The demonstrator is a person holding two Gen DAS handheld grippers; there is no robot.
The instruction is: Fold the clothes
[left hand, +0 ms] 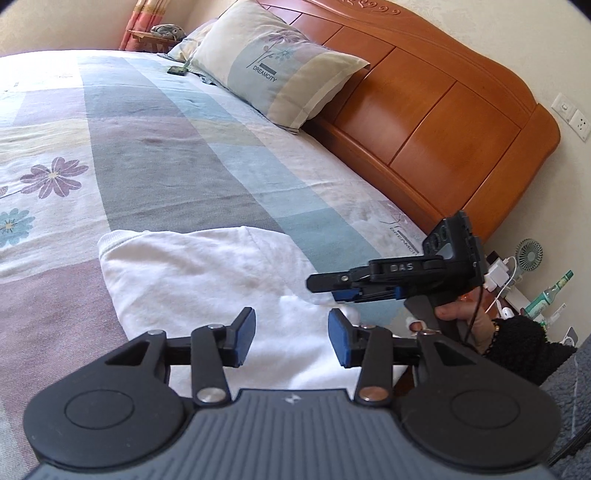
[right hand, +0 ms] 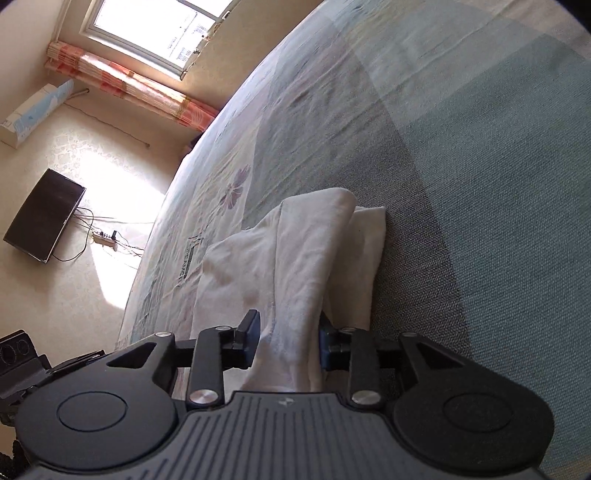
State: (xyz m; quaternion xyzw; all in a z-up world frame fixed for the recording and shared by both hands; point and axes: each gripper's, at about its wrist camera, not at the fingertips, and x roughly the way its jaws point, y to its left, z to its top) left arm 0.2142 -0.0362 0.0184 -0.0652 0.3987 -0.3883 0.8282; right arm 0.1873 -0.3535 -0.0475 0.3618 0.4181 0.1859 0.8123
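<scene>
Sunlit window [right hand: 155, 29], wooden headboard [left hand: 424, 110], patterned bed [left hand: 147, 147]

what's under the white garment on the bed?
The white garment lies directly on the patchwork bedsheet, which shows all around it. Its own folded layers are stacked beneath the top one. Whether anything else sits underneath is hidden. The right gripper pinches one fold.

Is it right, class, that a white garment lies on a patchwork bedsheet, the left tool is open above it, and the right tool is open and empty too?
One detail is wrong. The right tool is not empty: the right wrist view shows it gripping a fold of the white garment. The rest stands: the garment lies on the patchwork bedsheet and the left tool is open above it.
</scene>
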